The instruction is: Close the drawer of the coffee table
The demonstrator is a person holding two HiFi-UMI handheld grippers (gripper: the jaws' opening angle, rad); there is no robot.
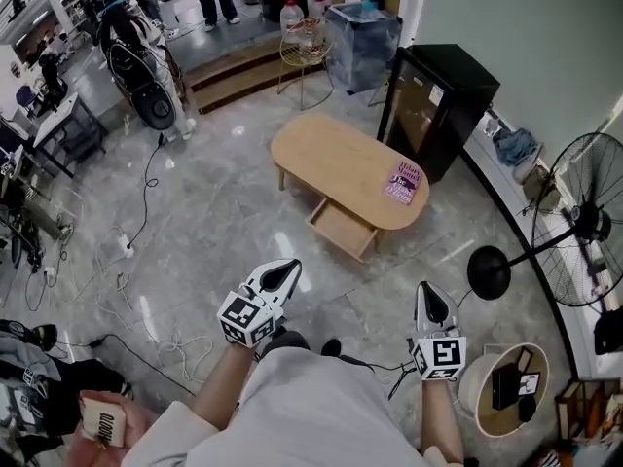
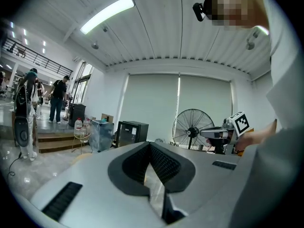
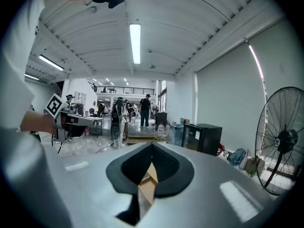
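The oval wooden coffee table (image 1: pixel 336 163) stands out on the grey floor, a pink book (image 1: pixel 403 183) lying at its right end. Its drawer (image 1: pixel 343 229) sticks out open from the near side and looks empty. Both grippers hang close to my body, well short of the table. My left gripper (image 1: pixel 289 267) is shut with nothing in it, its tips meeting in the left gripper view (image 2: pixel 150 144). My right gripper (image 1: pixel 429 290) is also shut and empty, and the table's wood shows behind its closed jaws in the right gripper view (image 3: pixel 152 145).
A black cabinet (image 1: pixel 438 105) stands behind the table's right end. A standing fan (image 1: pixel 584 217) with a round base (image 1: pixel 489 272) is at the right. Cables (image 1: pixel 146 329) trail over the floor at the left. A white tub (image 1: pixel 506 385) sits beside my right hand.
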